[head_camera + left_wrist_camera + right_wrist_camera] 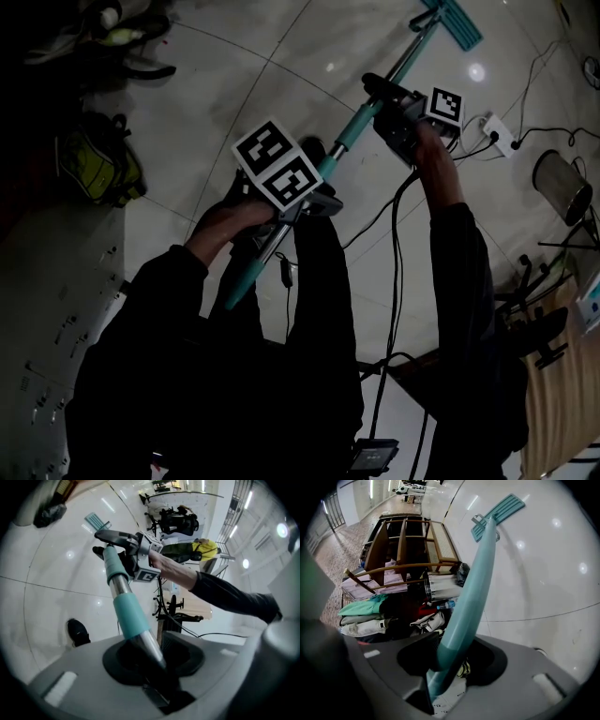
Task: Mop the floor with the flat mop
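Looking steeply down from my head camera, I hold a flat mop (349, 131) in both tools over a pale, glossy tiled floor (234, 84). Its teal handle (473, 588) runs on a slant from near my body at lower left to the upper right. There the teal mop head (457, 21) lies flat on the floor.

The left tool (305, 202) has the handle nearer my body. In the left gripper view its jaws are closed tight on the handle, at the place where a bare silver stretch meets a teal sleeve.

The right tool (401, 127) has the handle farther along, toward the mop head. In the right gripper view its jaws are pressed shut on the teal handle, which rises from between them to the mop head on the floor. The two tools are apart, with a bare length of handle between them. My dark sleeves (459, 272) reach out to each tool.

A black shoe (77, 632) stands on the floor beside the handle. A green bag (98, 164) lies at the left of the floor. At the right are a white power strip (497, 131) with black cables (398, 234) and a round metal bin (561, 186). Beside the bin stand a wooden rack (408, 541) and a pile of cloth and bags (365, 616).
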